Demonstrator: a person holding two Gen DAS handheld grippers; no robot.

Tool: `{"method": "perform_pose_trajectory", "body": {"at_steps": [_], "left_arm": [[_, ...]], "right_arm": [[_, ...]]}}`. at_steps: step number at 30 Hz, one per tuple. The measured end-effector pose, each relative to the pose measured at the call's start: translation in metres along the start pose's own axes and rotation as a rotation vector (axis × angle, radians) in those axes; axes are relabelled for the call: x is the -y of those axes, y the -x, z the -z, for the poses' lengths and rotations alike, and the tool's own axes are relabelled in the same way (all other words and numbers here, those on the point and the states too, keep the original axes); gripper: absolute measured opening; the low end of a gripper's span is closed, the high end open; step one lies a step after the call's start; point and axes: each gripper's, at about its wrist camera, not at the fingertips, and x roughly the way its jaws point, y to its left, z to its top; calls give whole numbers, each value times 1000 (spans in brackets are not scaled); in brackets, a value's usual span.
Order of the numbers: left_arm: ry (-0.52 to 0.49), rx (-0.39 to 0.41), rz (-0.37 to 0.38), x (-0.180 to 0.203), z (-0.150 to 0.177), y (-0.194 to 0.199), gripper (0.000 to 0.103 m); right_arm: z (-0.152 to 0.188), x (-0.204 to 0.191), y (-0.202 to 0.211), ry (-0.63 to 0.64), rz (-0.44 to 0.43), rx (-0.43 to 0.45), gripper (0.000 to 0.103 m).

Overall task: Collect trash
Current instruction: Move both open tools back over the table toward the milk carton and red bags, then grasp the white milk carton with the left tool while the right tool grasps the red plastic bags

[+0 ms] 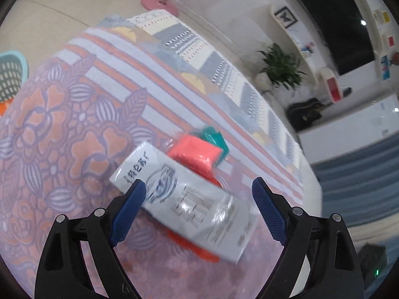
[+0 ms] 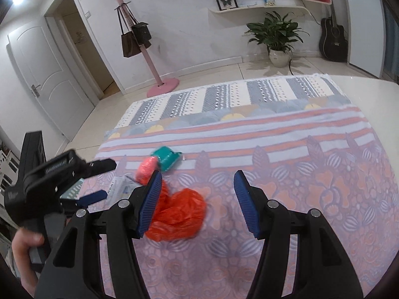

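We see the left gripper with jaws spread wide, hovering over a white packet without touching it; nothing sits between its blue pads. The packet lies on the patterned cloth covering the table, on top of an orange bag whose edge peeks out beneath it. Just beyond the packet is a pink wrapper, and touching that, a teal cup on the striped band of the cloth. In the right wrist view the right gripper is likewise released, holding nothing, above the orange bag. The bag lies crumpled just beside its left pad. The pink wrapper and teal cup lie further in, towards the cloth's far edge. The left gripper appears at the cloth's left edge, in a hand.
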Motion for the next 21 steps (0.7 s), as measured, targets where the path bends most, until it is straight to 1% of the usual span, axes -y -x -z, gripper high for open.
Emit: {"method": "perform_pose_trajectory", "body": {"at_steps": [1,4,6,9,10,12,13,17,19,21], "left_arm": [[3,1,-4,2,-1,-2,85],[-24,-7,-86,13,-4,-13,85],[-59,-4,-134,17,-2,-11,85],[-156,-19,-212,27,7,-14,85],[-198,-28,-235,28,11,-14,84],[-249,-33,-252,27,17,-11,82],[-272,-36,-261,25,20,-9,79],[-371,-63,-275,11,33,4,72],[-396,-76,-276,3,38,9,67],[-406,-98,-266,-9,44,13,66]], "right_arm": [[2,4,-2,-4,-1,-3,56],[7,8,-4,-14,-2,-15,56],[9,10,-5,-21,-8,-21,56],[12,8,-5,-19,-13,-28,56],[13,7,-6,-17,-20,-32,56],[14,3,-7,-6,-25,-39,56],[15,0,-8,0,-27,-42,56],[19,-8,-15,6,-46,-61,56],[21,-13,-18,8,-56,-70,56],[23,-17,-19,12,-60,-77,56]]}}
